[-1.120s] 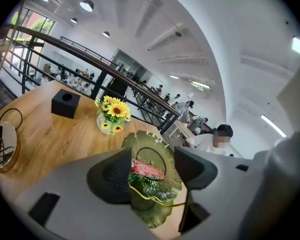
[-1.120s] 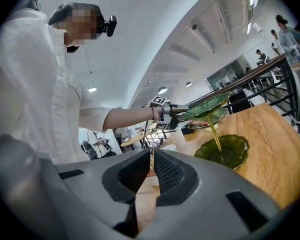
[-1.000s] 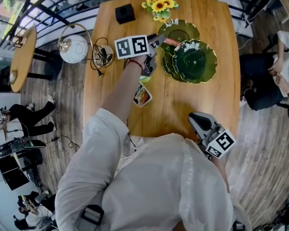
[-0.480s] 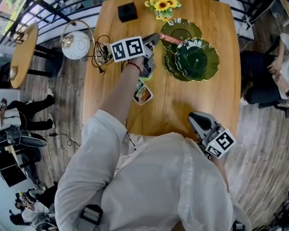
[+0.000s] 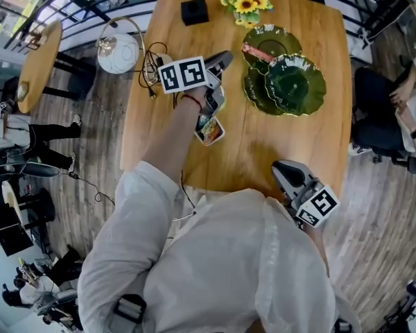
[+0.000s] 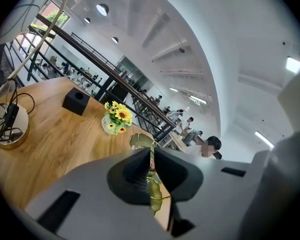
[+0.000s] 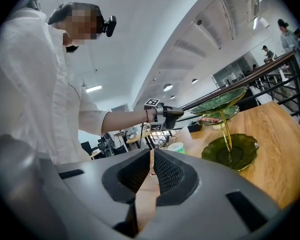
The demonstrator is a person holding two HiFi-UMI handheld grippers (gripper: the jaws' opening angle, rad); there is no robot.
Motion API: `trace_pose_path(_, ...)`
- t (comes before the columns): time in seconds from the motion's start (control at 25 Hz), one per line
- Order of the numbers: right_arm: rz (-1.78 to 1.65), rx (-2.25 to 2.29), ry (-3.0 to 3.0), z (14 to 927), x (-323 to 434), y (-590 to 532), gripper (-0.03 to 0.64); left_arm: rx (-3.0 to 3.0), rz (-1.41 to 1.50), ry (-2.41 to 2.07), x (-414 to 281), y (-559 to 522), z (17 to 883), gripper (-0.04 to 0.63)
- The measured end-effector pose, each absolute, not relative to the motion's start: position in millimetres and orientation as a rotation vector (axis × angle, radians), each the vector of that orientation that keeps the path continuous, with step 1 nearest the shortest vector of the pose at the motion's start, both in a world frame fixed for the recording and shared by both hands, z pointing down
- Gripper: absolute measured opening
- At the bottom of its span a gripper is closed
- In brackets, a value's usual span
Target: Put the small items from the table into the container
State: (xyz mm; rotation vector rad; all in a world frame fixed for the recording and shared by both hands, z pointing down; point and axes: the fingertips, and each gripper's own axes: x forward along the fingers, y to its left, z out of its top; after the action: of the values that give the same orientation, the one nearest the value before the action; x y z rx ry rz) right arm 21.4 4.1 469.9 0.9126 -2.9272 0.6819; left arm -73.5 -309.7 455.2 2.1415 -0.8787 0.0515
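A tiered green glass dish stand point(image 5: 296, 83) stands at the table's right, and a red packet point(image 5: 257, 50) lies in its top dish. My left gripper point(image 5: 222, 59) hovers just left of the stand, shut with nothing between the jaws; in its own view the left gripper point(image 6: 151, 151) faces the stand's edge point(image 6: 140, 140). Under my left hand a colourful packet point(image 5: 209, 130) lies on the wood. A white and green cup point(image 7: 176, 147) sits below the left gripper point(image 7: 171, 113). My right gripper point(image 5: 281, 167) rests at the near table edge, empty, its jaws together point(image 7: 152, 154).
A black box point(image 5: 194, 10) and a pot of sunflowers point(image 5: 247, 4) stand at the far edge. A bowl of cables point(image 5: 152, 66) sits at the left edge beside a white globe lamp point(image 5: 118, 53). People sit beyond the table's right side.
My left gripper has drawn back to the left from the dish stand, and the red packet stays in the top dish. The right gripper has not moved.
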Motion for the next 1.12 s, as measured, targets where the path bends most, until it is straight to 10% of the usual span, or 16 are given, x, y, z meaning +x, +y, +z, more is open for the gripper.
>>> trace_pose_path(0.52, 0.672, 0.847, -2.942, 464.6, 16.9, 9.6, 0.015, 2.228, 0.185, -0.877, -95.0, -253.0, 458.0, 0.018)
trace_pose_path(0.72, 0.664, 0.832, -2.945, 467.5, 7.7, 10.6, 0.015, 2.297, 0.403, -0.894, -117.9, -217.1, 479.9, 0.155)
trace_pose_path(1.12, 0.662, 0.792, -2.941, 464.3, 7.6, 9.4, 0.015, 2.288, 0.759, -0.910, -131.9, -156.0, 530.0, 0.209)
